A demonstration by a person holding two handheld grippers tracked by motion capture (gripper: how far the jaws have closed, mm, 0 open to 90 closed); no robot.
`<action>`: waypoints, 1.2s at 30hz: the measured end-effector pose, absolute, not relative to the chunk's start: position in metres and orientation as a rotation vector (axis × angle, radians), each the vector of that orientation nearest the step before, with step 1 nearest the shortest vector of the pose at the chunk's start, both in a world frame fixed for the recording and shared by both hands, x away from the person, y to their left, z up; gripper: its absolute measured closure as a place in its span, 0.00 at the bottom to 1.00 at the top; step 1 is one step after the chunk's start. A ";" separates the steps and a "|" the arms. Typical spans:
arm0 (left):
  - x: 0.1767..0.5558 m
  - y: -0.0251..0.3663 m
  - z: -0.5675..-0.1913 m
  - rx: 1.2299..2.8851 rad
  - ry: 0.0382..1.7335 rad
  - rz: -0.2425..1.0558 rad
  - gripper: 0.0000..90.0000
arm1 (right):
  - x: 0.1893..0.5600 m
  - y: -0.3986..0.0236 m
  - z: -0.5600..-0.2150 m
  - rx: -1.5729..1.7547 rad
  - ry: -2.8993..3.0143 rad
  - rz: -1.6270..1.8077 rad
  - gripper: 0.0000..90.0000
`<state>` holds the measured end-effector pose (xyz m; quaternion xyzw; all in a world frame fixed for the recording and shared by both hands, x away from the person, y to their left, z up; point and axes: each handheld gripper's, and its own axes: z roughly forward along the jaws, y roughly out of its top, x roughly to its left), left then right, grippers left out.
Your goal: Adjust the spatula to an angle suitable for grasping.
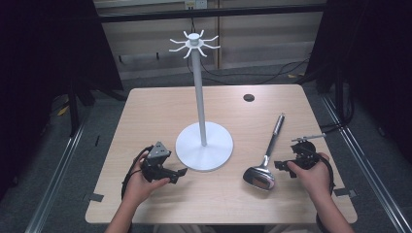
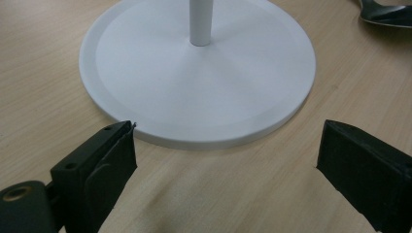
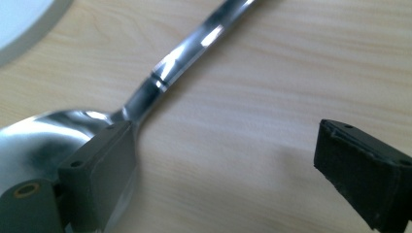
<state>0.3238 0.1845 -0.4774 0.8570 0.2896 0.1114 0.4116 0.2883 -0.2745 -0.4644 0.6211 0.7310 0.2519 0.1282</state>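
Left gripper (image 1: 180,174) low beside white stand (image 1: 204,145) base, jaws spread wide, empty. Right gripper (image 1: 282,165) likewise spread (nothing pinched), just beside steel ladle (image 1: 266,165) lying flat on table (image 1: 145,111), right of stand.

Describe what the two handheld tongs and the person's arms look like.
Both are black two-jaw tongs with blocky rectangular pads. The left tongs carry a grey three-cornered plate on top and trail a looping black cable. The right tongs also trail a black cable. The forearms are bare, without sleeves or gloves.
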 end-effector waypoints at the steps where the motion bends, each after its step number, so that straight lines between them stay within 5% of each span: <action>1: 0.324 0.184 -0.478 2.160 0.723 0.283 0.08 | 0.291 -0.273 -0.462 1.800 2.125 0.733 0.09; 15: 0.323 0.183 -0.478 2.162 0.721 0.278 0.08 | 0.319 -0.249 -0.458 1.841 2.138 0.708 0.14; 36: 0.324 0.184 -0.476 2.155 0.713 0.283 0.08 | 0.343 -0.228 -0.475 2.020 2.118 0.601 0.45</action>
